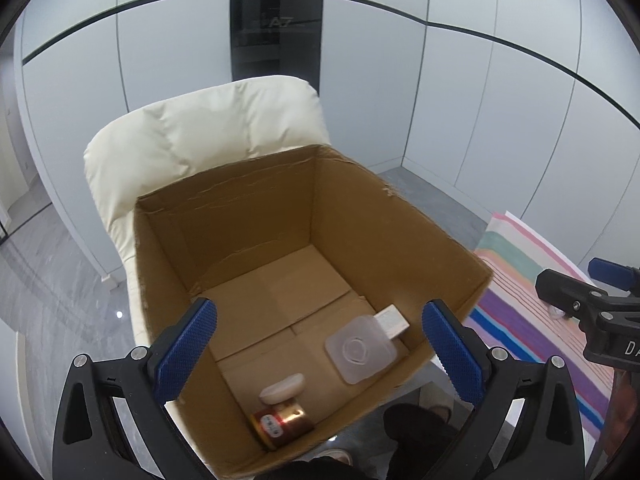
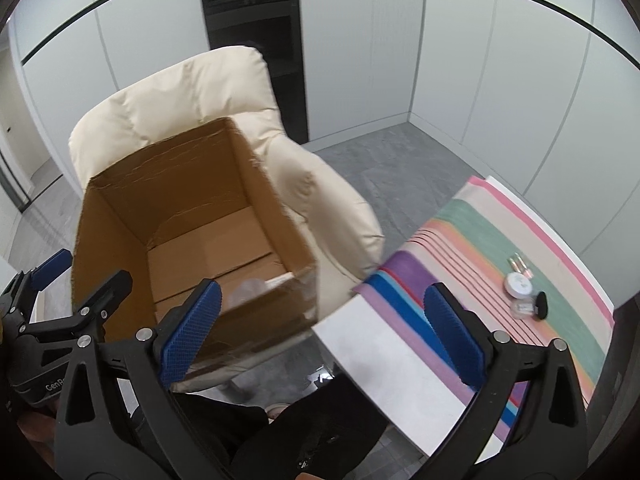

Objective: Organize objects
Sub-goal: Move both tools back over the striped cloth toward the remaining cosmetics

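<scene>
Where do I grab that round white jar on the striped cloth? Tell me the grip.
Take the round white jar across its low side wall, coming from above with the right gripper, jaws open. It sits flat with small bottles close on both sides, so place the fingers carefully.

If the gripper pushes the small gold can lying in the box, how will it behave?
The gold can lies on its side in the cardboard box, so it would probably roll. Its shiny surface may slip between pads. The white oval piece sits right beside it and would likely be nudged too.
</scene>
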A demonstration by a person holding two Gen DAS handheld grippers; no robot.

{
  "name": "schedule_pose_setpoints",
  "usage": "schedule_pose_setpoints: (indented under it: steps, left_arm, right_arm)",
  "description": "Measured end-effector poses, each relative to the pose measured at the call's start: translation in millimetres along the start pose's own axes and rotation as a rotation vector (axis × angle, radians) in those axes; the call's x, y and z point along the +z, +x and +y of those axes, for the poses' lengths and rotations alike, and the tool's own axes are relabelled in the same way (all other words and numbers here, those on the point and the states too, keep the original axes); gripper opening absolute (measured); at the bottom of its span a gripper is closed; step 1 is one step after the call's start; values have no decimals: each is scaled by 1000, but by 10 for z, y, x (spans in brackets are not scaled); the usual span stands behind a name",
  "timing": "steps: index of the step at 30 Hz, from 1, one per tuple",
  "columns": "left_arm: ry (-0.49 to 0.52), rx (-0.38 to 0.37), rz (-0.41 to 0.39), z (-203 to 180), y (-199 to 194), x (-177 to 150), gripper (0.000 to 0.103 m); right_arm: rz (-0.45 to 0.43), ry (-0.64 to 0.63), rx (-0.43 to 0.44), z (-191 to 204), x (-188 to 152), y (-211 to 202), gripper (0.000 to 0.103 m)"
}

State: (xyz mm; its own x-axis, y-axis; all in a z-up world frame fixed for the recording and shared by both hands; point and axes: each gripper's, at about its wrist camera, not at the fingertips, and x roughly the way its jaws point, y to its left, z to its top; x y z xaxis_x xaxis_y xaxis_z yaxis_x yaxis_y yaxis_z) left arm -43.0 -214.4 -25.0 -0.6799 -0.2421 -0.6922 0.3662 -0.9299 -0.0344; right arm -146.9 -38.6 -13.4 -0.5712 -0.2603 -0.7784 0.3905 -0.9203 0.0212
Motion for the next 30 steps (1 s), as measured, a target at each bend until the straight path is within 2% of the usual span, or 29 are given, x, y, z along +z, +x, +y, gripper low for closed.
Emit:
schedule_pose_setpoints:
  steps: [30]
  left_arm:
    - [163,-186,17,-1349,68,-31,103]
  right_arm:
    - [-3,176,-167,-1314,-479,-379,103]
